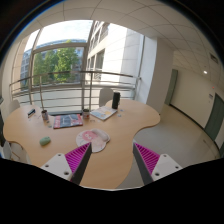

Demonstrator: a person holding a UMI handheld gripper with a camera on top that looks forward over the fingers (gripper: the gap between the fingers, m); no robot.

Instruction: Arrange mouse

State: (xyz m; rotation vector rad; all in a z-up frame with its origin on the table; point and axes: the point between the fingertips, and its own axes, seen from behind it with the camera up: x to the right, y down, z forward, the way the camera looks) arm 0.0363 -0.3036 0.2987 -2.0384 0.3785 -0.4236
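Observation:
My gripper (111,148) is open and empty, held above the near part of a curved wooden table (120,130). Its fingers, with magenta pads (76,158), point across the table. A small white and pinkish object (96,140), which may be the mouse, lies on the table just ahead of the left fingertip, apart from it. I cannot make out its shape. A dark patterned mat (68,120) lies farther back, left of the middle.
A white flat item (103,113) and a black cup (115,100) stand at the far side. A small green thing (45,141) lies at the left. A railing and large window (60,65) are behind. Open floor (180,130) lies right of the table.

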